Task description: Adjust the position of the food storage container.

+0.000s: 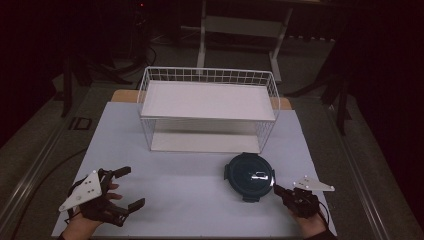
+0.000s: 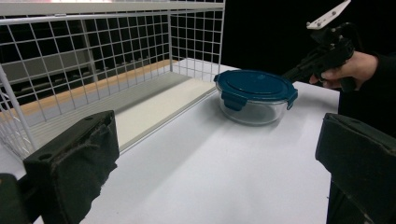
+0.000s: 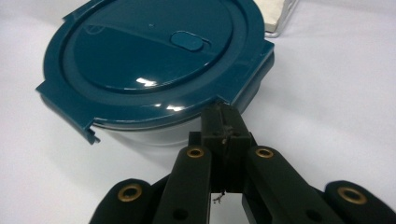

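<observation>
A round glass container with a dark teal clip-on lid [image 1: 249, 175] [image 2: 254, 86] [image 3: 149, 60] stands on the white table, in front of the rack and right of centre. My right gripper [image 1: 276, 189] [image 3: 224, 119] is shut, jaws pressed flat together, with its tips against the near right rim of the lid; I see nothing between them. In the left gripper view the right gripper [image 2: 293, 71] meets the container's far side, held by a hand. My left gripper [image 1: 129, 187] [image 2: 219, 163] is open near the table's front left and holds nothing.
A white wire rack [image 1: 207, 100] [image 2: 93, 56] with an upper and a lower shelf stands at the back of the white table [image 1: 175, 185], both shelves bare. Its corner [image 3: 276, 16] lies just past the container. Dark floor and stands surround the table.
</observation>
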Available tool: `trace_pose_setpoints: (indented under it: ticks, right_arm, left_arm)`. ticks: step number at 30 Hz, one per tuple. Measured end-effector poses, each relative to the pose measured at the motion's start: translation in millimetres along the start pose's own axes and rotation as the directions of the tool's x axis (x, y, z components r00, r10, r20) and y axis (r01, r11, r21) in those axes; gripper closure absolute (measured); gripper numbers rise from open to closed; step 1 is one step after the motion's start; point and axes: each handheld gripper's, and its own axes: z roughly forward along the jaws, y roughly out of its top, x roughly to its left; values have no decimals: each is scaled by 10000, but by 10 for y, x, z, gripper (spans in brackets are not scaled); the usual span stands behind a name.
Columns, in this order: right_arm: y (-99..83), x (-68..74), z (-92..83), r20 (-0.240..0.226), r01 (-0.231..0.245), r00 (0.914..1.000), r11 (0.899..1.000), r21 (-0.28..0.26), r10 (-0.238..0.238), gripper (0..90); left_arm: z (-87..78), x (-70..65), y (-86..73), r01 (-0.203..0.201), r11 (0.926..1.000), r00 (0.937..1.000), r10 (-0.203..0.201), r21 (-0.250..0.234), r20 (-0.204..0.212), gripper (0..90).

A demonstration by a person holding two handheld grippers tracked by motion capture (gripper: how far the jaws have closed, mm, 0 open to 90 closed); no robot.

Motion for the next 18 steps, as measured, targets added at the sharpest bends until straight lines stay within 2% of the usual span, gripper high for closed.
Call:
trace_pose_setpoints:
  ticks: [8,10,12,13,16,18]
  right_arm:
    - [11,-35,-9,-54,73,10000,10000,-30,-73,900]
    - [18,-48,-70,88,187,9998,9997,-179,-185,900]
    - [27,-97,-101,242,56,9997,9993,-365,-47,900]
    - [46,-149,-80,357,-54,9993,9993,-370,67,900]
    - [72,-176,-25,427,-52,9991,9994,-348,67,900]
    - [109,-192,77,462,72,9989,9998,-203,-63,900]
  left_arm:
    - [-2,-1,-2,6,10000,10000,-6,-5,0,0]
    - [-4,-8,-1,-21,10000,10000,21,3,-3,0]
    - [0,-3,-2,-7,10000,10000,7,-3,10,0]
    - [3,-1,-2,13,10000,10000,-13,6,18,0]
    - [4,-13,-2,-30,10000,10000,30,16,40,0]
    - [0,-11,-1,-54,10000,10000,54,17,22,0]
